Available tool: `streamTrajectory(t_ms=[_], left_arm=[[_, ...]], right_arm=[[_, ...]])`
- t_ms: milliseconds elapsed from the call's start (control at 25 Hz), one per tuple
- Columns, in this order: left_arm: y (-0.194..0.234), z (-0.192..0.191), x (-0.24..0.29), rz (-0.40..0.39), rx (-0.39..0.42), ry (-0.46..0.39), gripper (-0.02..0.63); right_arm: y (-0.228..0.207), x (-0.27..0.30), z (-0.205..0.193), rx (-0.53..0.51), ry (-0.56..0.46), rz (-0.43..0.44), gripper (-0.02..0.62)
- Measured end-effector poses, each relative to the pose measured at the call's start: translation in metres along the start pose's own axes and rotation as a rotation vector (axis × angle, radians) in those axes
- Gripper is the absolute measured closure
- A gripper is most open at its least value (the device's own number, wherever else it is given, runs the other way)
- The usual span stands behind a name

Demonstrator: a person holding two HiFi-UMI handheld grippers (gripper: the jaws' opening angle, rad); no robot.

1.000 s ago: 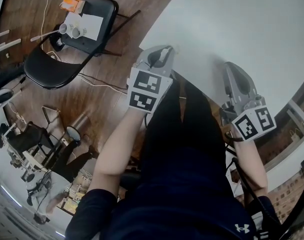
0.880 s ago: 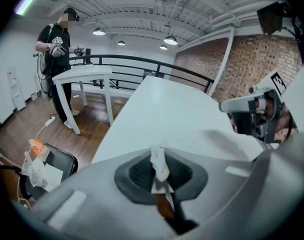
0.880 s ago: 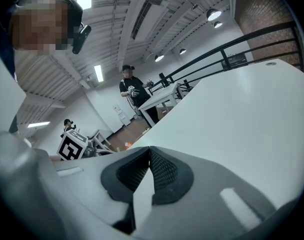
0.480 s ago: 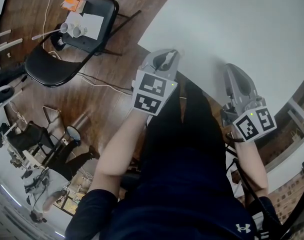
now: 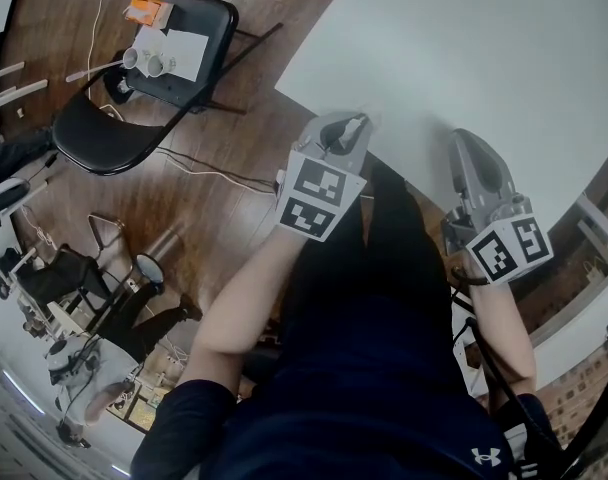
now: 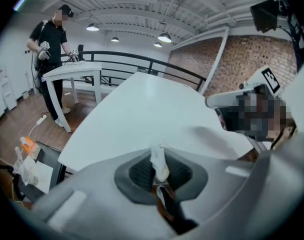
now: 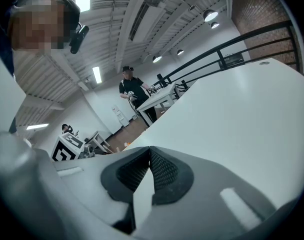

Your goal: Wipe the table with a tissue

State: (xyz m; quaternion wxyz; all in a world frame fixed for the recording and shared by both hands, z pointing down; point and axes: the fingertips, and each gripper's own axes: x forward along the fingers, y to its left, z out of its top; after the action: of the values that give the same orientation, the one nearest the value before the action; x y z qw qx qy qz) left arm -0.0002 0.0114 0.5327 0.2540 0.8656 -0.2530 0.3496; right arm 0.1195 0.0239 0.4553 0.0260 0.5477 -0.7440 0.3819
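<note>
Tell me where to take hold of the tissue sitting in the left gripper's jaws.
Probably by the narrow white end of the tissue that pokes past the shut jaws of the left gripper, approached from ahead, over the table: the rest is pinched between the pads.

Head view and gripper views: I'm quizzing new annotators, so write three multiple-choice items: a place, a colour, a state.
1. Where does the black chair stand? A) on the wooden floor beside the white table B) on top of that table C) hung on a wall
2. What colour is the tissue in the left gripper? A) orange B) blue C) white
3. How do the jaws of the right gripper stand? A) wide apart B) shut, nothing between C) shut on a cup
Answers: 1 A, the head view shows it on the boards. 2 C, a white strip sits pinched between its pads. 3 B, its pads meet with nothing there.
</note>
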Motion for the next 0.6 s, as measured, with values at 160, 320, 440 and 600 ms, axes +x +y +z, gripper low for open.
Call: streamTrajectory(t_ms=[160,320,440,600], left_arm=[[-0.012,-0.003,0.002,-0.015,0.007,0.007,0.588],[-0.019,-0.005,0.003,-0.017,0.014,0.011,0.588],[-0.023,-0.006,0.004,-0.019,0.013,0.012,0.588],[-0.035,-0.009,0.006,-0.033,0.012,0.017,0.588]], right_arm=[[0.000,-0.001,0.001,0.004,-0.004,-0.002,0.584],[-0.001,-0.004,0.000,0.006,-0.008,-0.004,0.584],[-0.002,-0.005,0.000,0.007,-0.010,-0.007,0.584],[-0.002,-0.006,0.003,0.006,-0.014,-0.006,0.584]])
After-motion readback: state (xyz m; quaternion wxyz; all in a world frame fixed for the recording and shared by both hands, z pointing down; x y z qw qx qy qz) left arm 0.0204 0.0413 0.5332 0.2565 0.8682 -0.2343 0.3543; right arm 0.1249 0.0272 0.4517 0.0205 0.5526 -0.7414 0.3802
